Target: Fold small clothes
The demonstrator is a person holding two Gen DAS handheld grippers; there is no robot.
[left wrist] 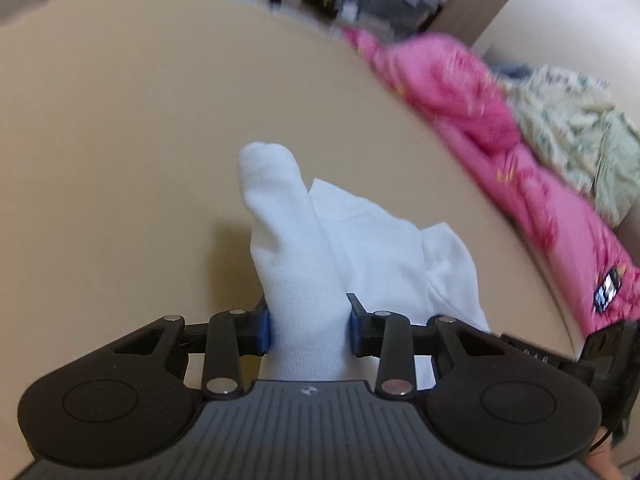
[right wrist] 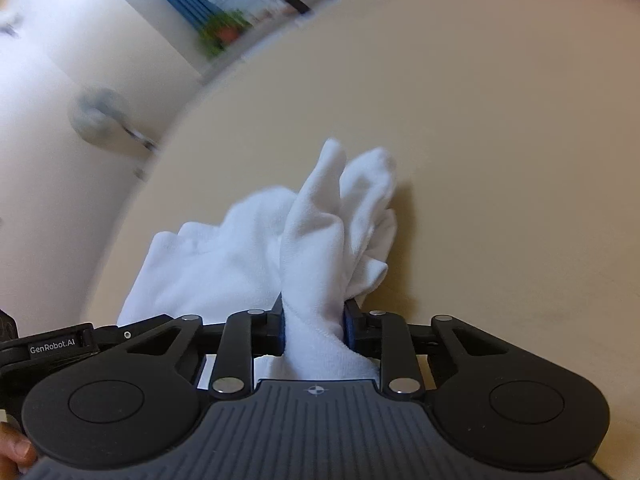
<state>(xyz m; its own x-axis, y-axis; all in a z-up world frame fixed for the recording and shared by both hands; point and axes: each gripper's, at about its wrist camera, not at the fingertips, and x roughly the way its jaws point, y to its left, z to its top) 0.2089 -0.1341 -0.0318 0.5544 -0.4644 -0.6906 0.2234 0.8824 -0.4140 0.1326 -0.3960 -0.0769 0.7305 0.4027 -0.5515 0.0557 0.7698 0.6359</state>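
Both grippers clench the white sock: left gripper [left wrist: 308,326] and right gripper [right wrist: 314,326] each pinch a bunched end, cloth [left wrist: 360,240] trailing toward 12 o'clock on the table [left wrist: 140,120]. Keep both grips firm (slack ruins creases); pink clothes [left wrist: 460,92] wait at 2 o'clock.

The sock [left wrist: 304,248] is soft white knit cloth, faintly fuzzy. The desk [left wrist: 120,140] looks smooth, matt beige. Each claw [left wrist: 308,328] is matt black plastic with shiny metal pins; the pink cloth [left wrist: 460,96] looks crumpled.
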